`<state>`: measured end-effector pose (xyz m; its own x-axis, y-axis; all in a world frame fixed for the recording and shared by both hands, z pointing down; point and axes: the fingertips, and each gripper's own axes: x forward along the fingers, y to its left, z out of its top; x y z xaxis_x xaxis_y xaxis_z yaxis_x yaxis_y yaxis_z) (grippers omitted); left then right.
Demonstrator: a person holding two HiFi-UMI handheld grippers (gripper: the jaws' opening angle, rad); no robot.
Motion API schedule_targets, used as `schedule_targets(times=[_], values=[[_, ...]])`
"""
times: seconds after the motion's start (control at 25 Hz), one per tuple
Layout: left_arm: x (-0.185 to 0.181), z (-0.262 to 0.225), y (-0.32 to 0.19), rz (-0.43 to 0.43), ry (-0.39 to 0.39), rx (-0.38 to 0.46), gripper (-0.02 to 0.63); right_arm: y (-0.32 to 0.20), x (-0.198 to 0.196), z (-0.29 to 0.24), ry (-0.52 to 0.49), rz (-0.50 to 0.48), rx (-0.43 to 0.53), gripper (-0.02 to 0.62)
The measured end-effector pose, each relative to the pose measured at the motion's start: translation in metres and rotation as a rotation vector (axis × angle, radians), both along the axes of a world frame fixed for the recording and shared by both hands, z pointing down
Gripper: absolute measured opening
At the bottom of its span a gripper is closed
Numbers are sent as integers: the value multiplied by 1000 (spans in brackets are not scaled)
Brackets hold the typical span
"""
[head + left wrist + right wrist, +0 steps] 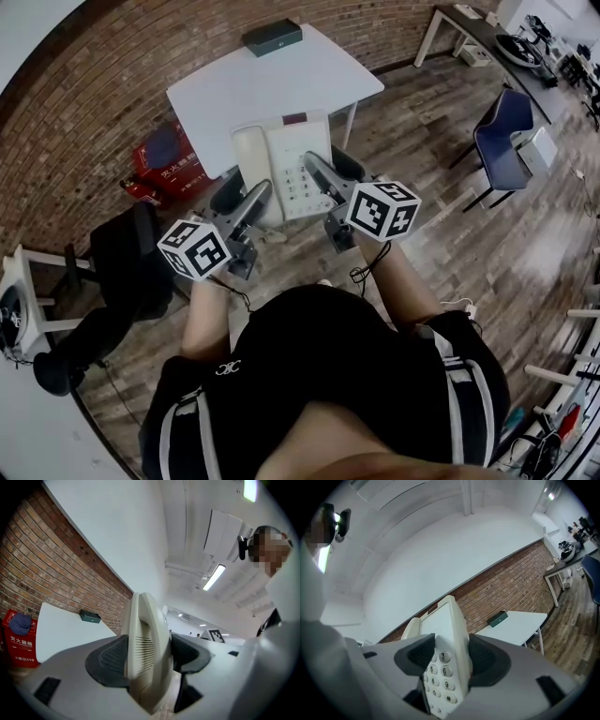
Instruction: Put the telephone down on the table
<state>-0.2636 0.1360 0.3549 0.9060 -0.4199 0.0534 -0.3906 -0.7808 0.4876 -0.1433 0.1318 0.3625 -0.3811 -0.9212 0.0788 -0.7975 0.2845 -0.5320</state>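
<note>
Cream plastic telephone (281, 164) hangs in the air in front of the person, clamped from both sides. The left gripper (246, 197) has its fingers (110, 660) pressed on the handset side, and the right gripper (333, 172) has its fingers (487, 660) squeezed on the keypad side. Both grippers point level toward the white desk (234, 84), which stands beyond by a brick wall (94, 122); the telephone is not resting on it. A dark green box (272, 36) lies at the desk's far edge, and a red box (167, 161) sits on the wooden floor (450, 244) beside the desk.
</note>
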Motion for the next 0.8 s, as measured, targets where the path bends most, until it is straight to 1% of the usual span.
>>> schedule_targets(times=[0.28,0.44,0.8], values=[[27,-3,2,13,-4,11,290,3,27,-1,-14,12,7,209],[44,-5,3,14,-2,31,290,4,45,-2,-24,15,24,209],[73,-7,6,8,23,67,290,7,74,-7,-1,18,65,209]])
